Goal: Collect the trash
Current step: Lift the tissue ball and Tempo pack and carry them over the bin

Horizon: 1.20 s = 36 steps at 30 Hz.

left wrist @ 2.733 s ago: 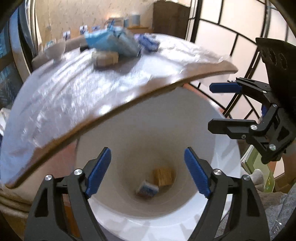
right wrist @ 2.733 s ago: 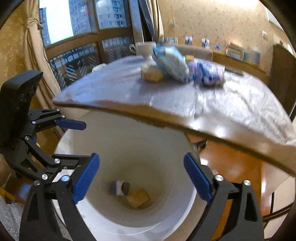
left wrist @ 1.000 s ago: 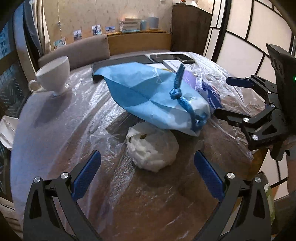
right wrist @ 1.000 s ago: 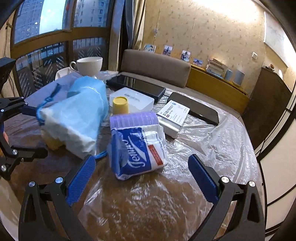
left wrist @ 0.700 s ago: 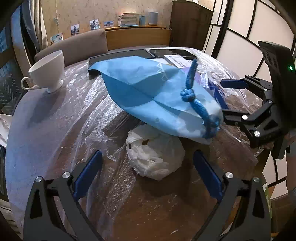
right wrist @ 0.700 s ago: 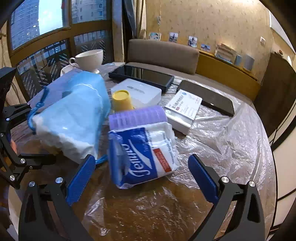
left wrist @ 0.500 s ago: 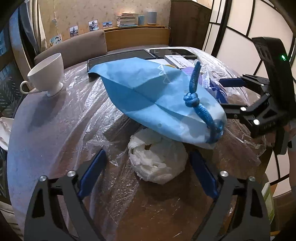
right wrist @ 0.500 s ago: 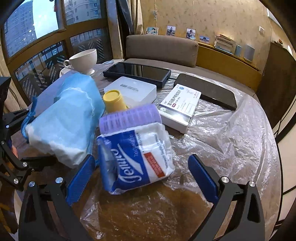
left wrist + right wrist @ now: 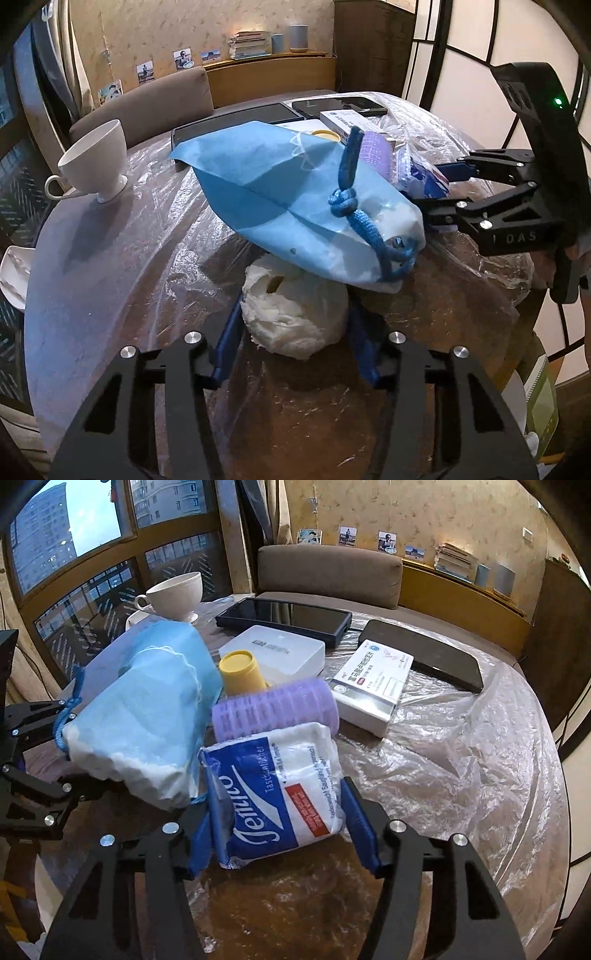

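On the plastic-covered table [image 9: 110, 258] lies a white crumpled tissue wad [image 9: 295, 317], partly under a blue drawstring bag [image 9: 288, 199]. My left gripper [image 9: 295, 334] is closing around the wad, and both blue pads touch its sides. In the right wrist view a blue-and-white tissue pack [image 9: 277, 794] lies by the table's near edge. My right gripper [image 9: 277, 823] is closing on it, pads pressed against both ends. The right gripper [image 9: 443, 192] also shows at the right of the left wrist view, beyond the bag.
A purple roller [image 9: 275, 709], a yellow-capped bottle [image 9: 242, 674], a white box [image 9: 277, 653] and a medicine box [image 9: 373, 679] crowd behind the pack. Two dark tablets [image 9: 284, 620] lie farther back. A white cup [image 9: 98, 158] stands at the left.
Both grippers came up from the white bin below the table edge to the tabletop. In the last second both went from wide apart to closed in, left on the wad, right on the pack.
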### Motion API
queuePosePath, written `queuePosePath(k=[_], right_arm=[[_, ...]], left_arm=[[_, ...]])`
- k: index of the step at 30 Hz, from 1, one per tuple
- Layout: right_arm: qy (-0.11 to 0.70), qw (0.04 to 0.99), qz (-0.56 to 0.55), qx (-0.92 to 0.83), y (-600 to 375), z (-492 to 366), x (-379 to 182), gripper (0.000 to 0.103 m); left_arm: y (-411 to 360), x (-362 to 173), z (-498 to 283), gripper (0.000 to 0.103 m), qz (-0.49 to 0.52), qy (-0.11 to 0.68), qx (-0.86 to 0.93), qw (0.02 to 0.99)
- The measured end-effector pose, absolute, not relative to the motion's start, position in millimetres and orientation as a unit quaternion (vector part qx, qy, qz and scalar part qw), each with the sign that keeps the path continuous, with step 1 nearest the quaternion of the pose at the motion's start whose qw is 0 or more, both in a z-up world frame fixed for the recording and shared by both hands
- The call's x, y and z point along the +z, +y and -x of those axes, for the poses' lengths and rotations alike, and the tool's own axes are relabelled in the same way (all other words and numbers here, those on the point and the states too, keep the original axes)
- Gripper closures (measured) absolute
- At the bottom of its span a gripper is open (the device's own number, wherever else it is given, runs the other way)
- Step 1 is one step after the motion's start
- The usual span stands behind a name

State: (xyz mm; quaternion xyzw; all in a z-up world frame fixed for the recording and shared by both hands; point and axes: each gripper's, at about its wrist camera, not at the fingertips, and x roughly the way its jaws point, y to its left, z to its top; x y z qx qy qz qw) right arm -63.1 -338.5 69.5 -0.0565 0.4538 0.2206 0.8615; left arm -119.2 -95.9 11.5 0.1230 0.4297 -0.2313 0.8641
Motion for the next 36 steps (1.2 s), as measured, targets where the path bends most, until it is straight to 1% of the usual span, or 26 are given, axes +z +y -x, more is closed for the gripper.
queuePosePath(k=[23, 36], right_arm=[[0.420, 0.876, 0.034, 0.236, -354.5, 123.5, 86.4, 0.042], [0.415, 0.876, 0.027, 0.244, -352.0, 147.7, 87.3, 0.042]], left_arm=[[-70.4, 18.8, 144.8, 0.050, -0.106, 0.421, -0.224, 0.872], [-59.1, 18.3, 165.5, 0.050, -0.087, 0.414, -0.224, 0.878]])
